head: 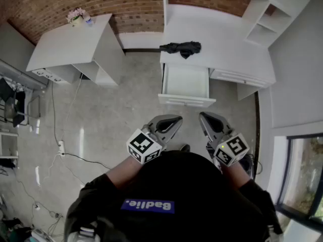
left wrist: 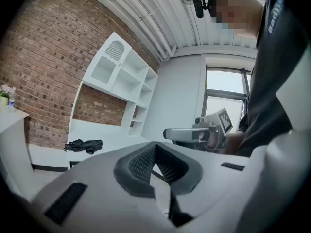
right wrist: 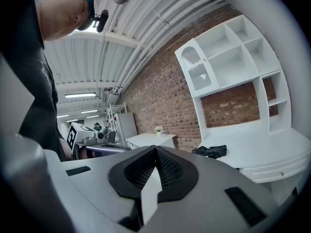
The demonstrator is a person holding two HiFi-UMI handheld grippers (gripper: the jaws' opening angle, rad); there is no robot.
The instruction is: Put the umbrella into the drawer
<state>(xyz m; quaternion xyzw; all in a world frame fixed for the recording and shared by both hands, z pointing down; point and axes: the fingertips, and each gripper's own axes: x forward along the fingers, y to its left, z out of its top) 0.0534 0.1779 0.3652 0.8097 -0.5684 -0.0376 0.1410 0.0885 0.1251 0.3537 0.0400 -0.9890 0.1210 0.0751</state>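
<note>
**Umbrella on the desk, drawer open, both tongs empty**
Your left gripper (head: 177, 120) and right gripper (head: 203, 117) are both closed on nothing, well apart from the folded black umbrella (head: 181, 48) lying on the desk (head: 227, 52) just behind the open drawer (head: 185, 82). It looks light, with loose, slippery fabric, so pinch across its firmer middle.

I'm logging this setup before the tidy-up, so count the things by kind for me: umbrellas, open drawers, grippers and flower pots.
Umbrella: 1
Open drawer: 1
Grippers: 2, the left gripper and the right gripper
Flower pot: 1
Total: 5
</note>
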